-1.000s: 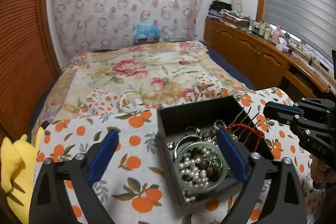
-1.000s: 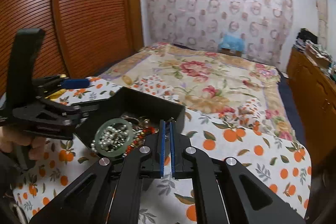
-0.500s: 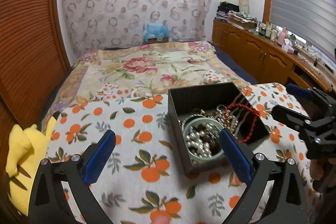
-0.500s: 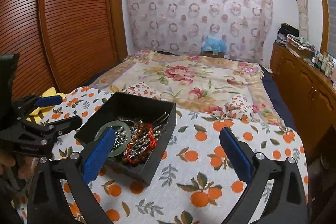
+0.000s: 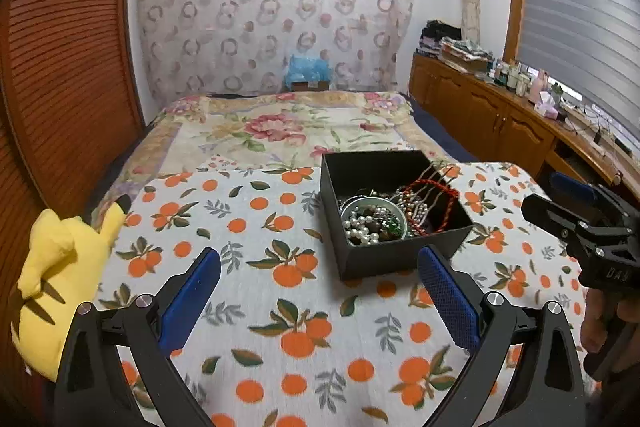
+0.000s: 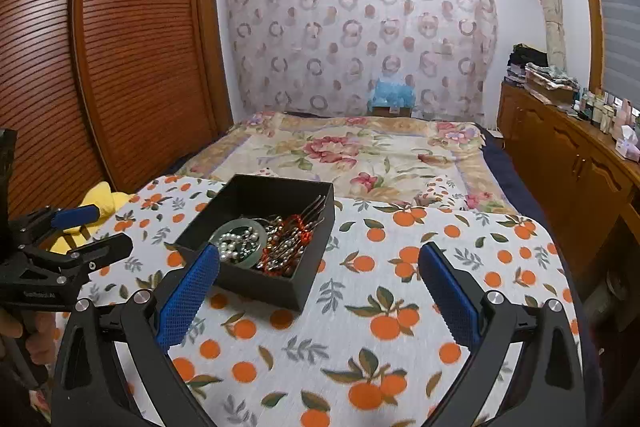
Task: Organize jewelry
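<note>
Both grippers pulling back from box since earlier; right gripper fingers now spreading wide, left gripper spread too, both empty. Jewelry sitting tangled inside box, right of centre on cloth. Judging: approach from above, pinch single strand.

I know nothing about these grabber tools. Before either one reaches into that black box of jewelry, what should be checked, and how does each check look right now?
1. Left gripper open and holding nothing: ok.
2. Right gripper open and holding nothing: ok.
3. Black box sitting flat on the orange-print cloth: ok.
4. Box reachable from above, no lid: ok.
5. Pieces separable: not ok; pearl beads lie piled inside the green bangle, beside the red cord bracelet.
6. Sorting place for removed pieces: cannot tell, none visible.
</note>
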Tool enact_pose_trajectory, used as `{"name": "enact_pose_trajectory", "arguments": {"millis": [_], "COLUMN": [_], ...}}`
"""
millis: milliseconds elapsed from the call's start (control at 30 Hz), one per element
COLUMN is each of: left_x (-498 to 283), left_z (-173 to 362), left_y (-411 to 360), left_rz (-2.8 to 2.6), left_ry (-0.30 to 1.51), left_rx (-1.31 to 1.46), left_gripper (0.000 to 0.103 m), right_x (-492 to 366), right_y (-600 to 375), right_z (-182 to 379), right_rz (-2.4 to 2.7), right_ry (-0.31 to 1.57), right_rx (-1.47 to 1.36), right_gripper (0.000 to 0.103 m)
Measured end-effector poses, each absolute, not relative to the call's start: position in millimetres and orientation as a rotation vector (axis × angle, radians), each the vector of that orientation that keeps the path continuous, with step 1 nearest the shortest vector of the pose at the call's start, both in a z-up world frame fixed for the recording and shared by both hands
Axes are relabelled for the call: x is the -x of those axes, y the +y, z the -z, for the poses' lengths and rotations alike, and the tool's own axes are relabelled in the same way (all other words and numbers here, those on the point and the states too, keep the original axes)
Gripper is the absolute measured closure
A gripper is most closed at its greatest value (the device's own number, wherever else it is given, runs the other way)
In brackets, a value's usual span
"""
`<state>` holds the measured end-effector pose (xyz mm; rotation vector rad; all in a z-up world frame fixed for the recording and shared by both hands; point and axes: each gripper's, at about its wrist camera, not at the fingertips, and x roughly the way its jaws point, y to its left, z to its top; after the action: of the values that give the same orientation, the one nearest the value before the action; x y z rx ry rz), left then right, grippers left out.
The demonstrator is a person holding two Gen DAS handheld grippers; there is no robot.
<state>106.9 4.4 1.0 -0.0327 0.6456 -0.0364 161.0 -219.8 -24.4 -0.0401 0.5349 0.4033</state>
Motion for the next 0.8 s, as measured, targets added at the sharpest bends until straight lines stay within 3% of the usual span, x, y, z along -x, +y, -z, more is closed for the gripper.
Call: {"name": "enact_pose_trajectory", "arguments": {"millis": [800], "left_x": [-26.6], "left_z": [-58.0], "left_y": [-8.9], "left_rz": [0.019], "left_ry": [0.482], "left_rx": [0.011], "left_gripper": [0.008], "right_x": [-79.0], "right_y": [-248.7], "right_z": [-21.7], "right_rz": [-0.341], "right_ry": [0.373], "right_rx": [-0.010], "right_gripper": [0.003]}}
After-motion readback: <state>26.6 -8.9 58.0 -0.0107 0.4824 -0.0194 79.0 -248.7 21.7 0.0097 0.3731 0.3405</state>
